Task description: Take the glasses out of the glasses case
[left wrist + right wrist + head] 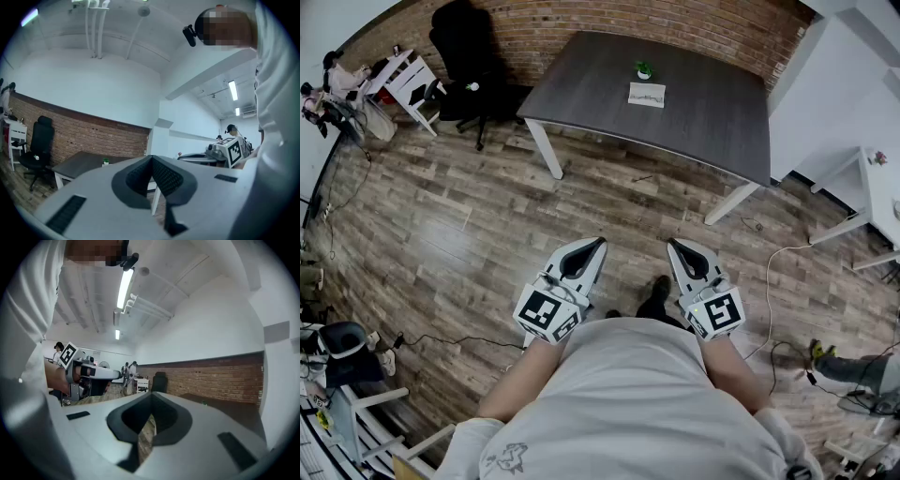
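Not yet begun: left gripper (pixel 598 243) and right gripper (pixel 673 244) are clenched, empty; the pale flat case (pixel 647 94) (presumably holding the glasses) lies on the far table (pixel 712 117), so walking up comes next

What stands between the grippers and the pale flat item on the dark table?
Nothing visible. Only wood floor separates the left gripper and right gripper from the table. The pale flat item, probably the glasses case, lies unobstructed, a small potted plant beyond it.
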The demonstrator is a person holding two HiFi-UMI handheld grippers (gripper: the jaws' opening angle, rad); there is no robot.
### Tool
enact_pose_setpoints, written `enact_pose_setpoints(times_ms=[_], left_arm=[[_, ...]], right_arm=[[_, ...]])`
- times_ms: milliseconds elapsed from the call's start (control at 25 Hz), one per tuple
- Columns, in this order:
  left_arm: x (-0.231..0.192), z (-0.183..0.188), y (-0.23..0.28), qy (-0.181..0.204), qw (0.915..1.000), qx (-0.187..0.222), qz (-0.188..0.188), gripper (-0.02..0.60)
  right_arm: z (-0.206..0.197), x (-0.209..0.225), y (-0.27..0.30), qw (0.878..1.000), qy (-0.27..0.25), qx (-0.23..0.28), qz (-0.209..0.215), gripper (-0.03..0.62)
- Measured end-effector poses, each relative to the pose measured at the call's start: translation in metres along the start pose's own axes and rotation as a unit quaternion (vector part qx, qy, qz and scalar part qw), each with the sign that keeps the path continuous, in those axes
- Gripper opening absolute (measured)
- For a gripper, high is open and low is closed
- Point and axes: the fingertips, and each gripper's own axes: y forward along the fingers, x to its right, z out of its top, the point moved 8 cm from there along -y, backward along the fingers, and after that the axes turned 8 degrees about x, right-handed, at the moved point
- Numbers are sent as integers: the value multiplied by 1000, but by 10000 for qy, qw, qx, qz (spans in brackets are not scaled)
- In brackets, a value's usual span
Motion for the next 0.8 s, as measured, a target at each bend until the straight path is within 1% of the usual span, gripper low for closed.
enact_pose_setpoints(times_ms=[120, 480, 800], left_arm=[[-3, 3, 4, 18, 10000, 6, 22, 11], [-7, -2, 20, -7, 10000, -47, 85, 11], [-13, -10, 51, -33, 9997, -105, 222, 11]], right_arm=[[-2, 4, 4, 10000, -12, 14, 16, 5], [-7, 20, 13, 9999, 34, -15, 156, 5], [-15, 55, 24, 9994, 152, -34, 323, 5]])
